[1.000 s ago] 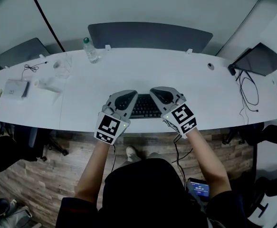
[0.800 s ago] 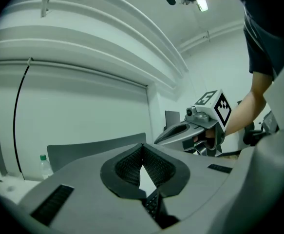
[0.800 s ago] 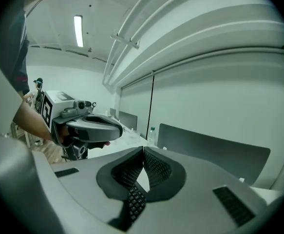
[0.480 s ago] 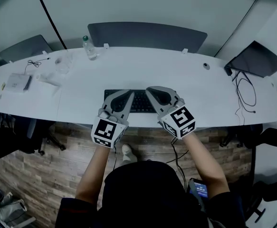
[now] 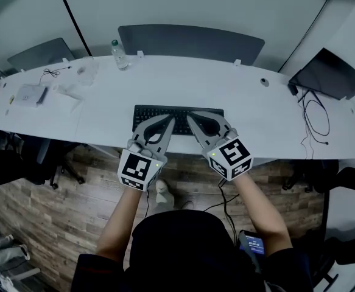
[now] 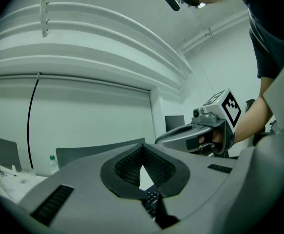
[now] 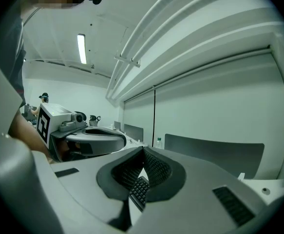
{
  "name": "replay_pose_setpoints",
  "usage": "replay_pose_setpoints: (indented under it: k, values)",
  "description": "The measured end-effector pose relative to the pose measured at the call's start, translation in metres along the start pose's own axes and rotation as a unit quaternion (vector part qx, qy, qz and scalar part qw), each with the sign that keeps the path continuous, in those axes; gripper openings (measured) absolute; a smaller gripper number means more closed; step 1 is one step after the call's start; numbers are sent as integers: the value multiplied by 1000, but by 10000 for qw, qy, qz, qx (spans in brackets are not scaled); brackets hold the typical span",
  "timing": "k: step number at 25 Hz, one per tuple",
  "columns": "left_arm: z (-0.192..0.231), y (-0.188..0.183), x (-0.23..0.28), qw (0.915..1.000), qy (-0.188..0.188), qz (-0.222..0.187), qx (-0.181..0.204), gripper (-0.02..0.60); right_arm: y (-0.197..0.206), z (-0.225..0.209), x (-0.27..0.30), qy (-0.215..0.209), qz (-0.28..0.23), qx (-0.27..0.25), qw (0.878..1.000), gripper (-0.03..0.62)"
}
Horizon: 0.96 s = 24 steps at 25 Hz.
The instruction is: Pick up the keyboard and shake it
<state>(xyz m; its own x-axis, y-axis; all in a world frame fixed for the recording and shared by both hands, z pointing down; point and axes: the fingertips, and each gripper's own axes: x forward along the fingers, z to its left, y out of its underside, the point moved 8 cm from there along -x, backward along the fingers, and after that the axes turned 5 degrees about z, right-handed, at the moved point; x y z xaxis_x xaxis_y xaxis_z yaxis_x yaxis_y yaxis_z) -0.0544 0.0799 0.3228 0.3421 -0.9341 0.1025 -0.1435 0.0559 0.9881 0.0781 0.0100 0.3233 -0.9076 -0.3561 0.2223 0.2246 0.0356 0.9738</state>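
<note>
The black keyboard (image 5: 178, 115) lies flat over the white table (image 5: 274, 123), a little in from its near edge. My left gripper (image 5: 168, 123) is shut on the keyboard's near long edge, left of its middle. My right gripper (image 5: 191, 120) is shut on the same edge just to the right. In the left gripper view the pads (image 6: 132, 167) pinch together with keys (image 6: 151, 199) showing below them. The right gripper view shows its pads (image 7: 154, 172) closed over a row of keys (image 7: 139, 191). I cannot tell whether the keyboard touches the table.
A water bottle (image 5: 119, 55), a clear cup (image 5: 86, 72), a white box (image 5: 30, 94) and a cable (image 5: 52, 73) sit at the table's far left. A dark laptop (image 5: 329, 72) with cables (image 5: 314, 117) is at the right. A grey partition (image 5: 189, 44) stands behind the table.
Both grippers and the keyboard have moved together away from me, from the table's near edge towards its middle. More of the keyboard shows beyond the grippers now.
</note>
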Motion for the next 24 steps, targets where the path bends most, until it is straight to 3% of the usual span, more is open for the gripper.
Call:
replay_pose_setpoints:
  k: [12,24]
  values:
    - [-44,6,-33,9999,-69,43,82,15,18,29,-41,-21,-34,119,9999,18]
    - [-61,5,-45,9998,-116,62,135,15,21,41,-59,-29,-66,106,9999,18]
